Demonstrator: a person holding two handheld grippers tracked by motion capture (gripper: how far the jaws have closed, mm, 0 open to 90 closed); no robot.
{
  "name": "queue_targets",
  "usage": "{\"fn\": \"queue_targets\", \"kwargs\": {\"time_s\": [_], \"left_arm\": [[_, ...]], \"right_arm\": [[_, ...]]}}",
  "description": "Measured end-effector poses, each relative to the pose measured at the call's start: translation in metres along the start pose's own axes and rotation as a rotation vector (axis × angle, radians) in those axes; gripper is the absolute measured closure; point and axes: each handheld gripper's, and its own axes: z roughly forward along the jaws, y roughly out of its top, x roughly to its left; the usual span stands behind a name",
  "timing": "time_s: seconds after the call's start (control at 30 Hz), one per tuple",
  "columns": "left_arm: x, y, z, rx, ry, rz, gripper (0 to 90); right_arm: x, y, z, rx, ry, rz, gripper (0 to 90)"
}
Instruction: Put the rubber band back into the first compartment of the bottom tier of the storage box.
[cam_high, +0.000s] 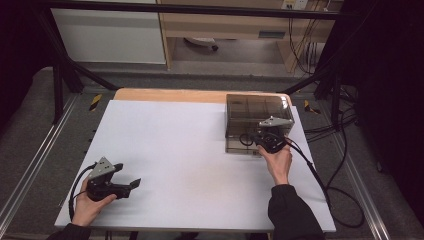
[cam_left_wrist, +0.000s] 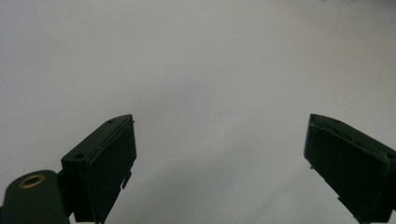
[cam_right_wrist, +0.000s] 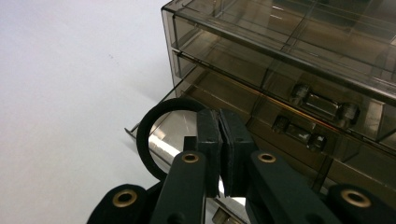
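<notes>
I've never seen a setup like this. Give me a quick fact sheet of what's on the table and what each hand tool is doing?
Surface: white table
Drawer box: smoky clear plastic drawer box, far right side of table
Bottom drawer: bottom drawer pulled partly open
Right gripper: right gripper at the box's front, jaws shut on a black ring above the open drawer
Left gripper: left gripper near the table's front left, jaws wide apart, holding nothing

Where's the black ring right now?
The black ring is pinched in the right gripper, held over the pulled-out bottom drawer of the smoky clear drawer box at the table's far right.
</notes>
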Motion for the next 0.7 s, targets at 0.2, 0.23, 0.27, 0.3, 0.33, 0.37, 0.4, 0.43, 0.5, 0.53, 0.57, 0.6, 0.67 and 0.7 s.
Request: {"fn": "queue_targets", "kwargs": {"time_s": [0.2,0.23,0.27,0.3,0.33,0.37,0.4,0.43,0.5,0.53,0.57,0.6,0.67,0.7], "left_arm": [[0.000,0.000,0.000,-0.001,-0.001,-0.002,8.9],[0.000,0.000,0.000,-0.001,-0.001,-0.002,8.9],[0.000,0.000,0.000,0.000,0.000,0.002,8.9],[0.000,0.000,0.000,0.000,0.000,0.002,9.0],[0.000,0.000,0.000,-0.001,-0.001,0.000,8.9],[0.000,0.000,0.000,-0.001,-0.002,-0.001,8.9],[0.000,0.000,0.000,0.000,-0.001,-0.001,8.9],[0.000,0.000,0.000,0.001,-0.001,0.000,8.9],[0.000,0.000,0.000,0.001,-0.002,0.001,8.9],[0.000,0.000,0.000,0.000,-0.001,0.000,8.9],[0.000,0.000,0.000,0.000,-0.002,-0.001,8.9],[0.000,0.000,0.000,0.003,-0.001,0.003,8.9],[0.000,0.000,0.000,0.004,-0.001,0.002,8.9],[0.000,0.000,0.000,0.004,-0.001,0.002,8.9]], "right_arm": [[0.001,0.001,0.010,0.004,0.003,-0.005,88.1],[0.002,0.001,0.011,0.004,0.002,-0.005,88.1],[0.002,0.001,0.013,0.003,-0.001,-0.005,88.1],[0.002,0.001,0.014,0.001,-0.001,-0.003,88.1],[0.002,0.001,0.015,0.000,0.002,-0.002,88.1],[0.002,0.001,0.017,0.001,0.000,-0.005,88.1],[0.002,0.001,0.017,0.001,0.000,-0.005,88.1],[0.002,0.001,0.020,0.004,0.001,-0.005,88.1],[0.002,0.000,0.022,0.007,-0.001,-0.005,88.1],[0.002,0.000,0.026,0.012,-0.002,-0.007,88.1],[0.002,0.000,0.026,0.012,-0.002,-0.007,88.1],[0.002,-0.001,0.029,0.014,-0.003,-0.007,88.1],[0.002,-0.001,0.032,0.018,-0.006,-0.009,88.1],[0.001,-0.002,0.034,0.022,-0.008,-0.010,88.1]]}}
